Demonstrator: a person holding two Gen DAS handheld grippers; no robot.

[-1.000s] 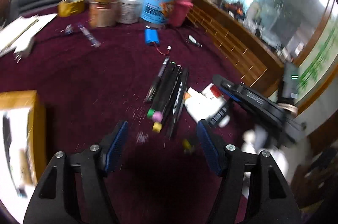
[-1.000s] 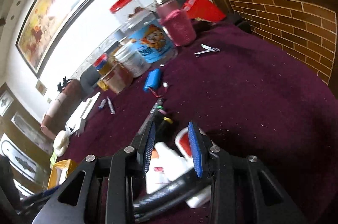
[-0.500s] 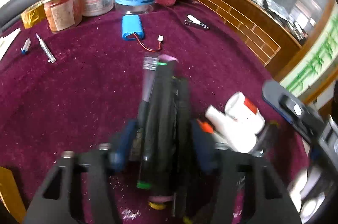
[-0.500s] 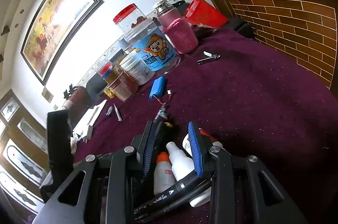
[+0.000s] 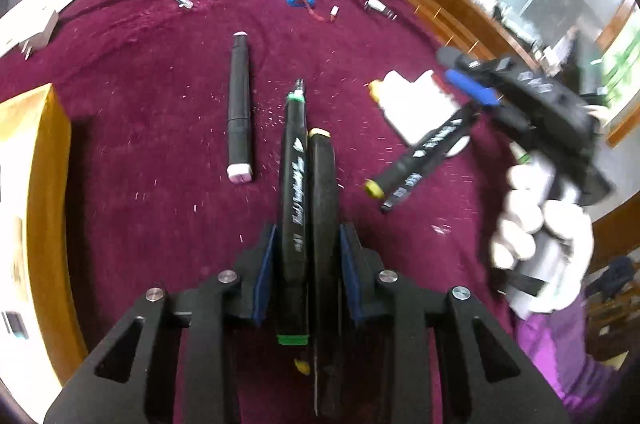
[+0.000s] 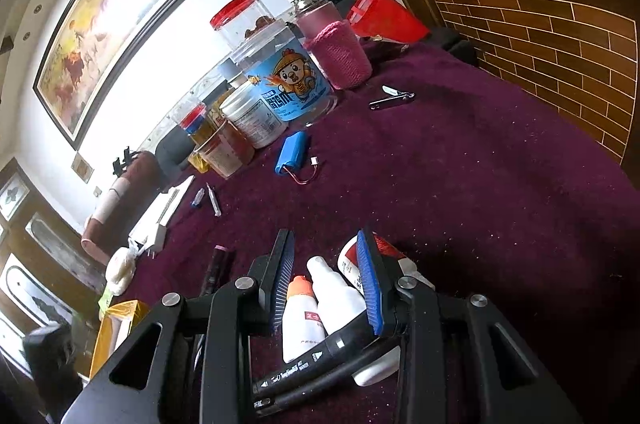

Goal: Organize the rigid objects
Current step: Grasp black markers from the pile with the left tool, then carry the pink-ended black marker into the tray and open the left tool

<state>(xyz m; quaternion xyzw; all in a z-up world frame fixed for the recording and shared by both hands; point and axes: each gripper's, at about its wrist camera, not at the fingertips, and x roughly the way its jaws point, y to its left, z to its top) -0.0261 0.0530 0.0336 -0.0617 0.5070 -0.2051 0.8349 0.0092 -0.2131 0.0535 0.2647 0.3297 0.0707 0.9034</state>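
On the maroon surface (image 5: 120,128) my left fingers (image 5: 267,272), spread a second ago, are closing on two markers (image 5: 310,184), so they can be sorted; right fingers (image 6: 370,284) pinch two more.

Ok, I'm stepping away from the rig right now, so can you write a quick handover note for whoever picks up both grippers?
Left gripper: jaws closing on a pair of black markers with green and pale-yellow caps, pads against them.
Right gripper: shut on a second pair of black markers, held crosswise.
Loose on the maroon cloth: one black marker with pink ends and white plastic bottles.
Done: four markers gathered in the grippers.
Left: put both pairs away, probably in the yellow cardboard box, then collect the pink-ended marker and bottles.
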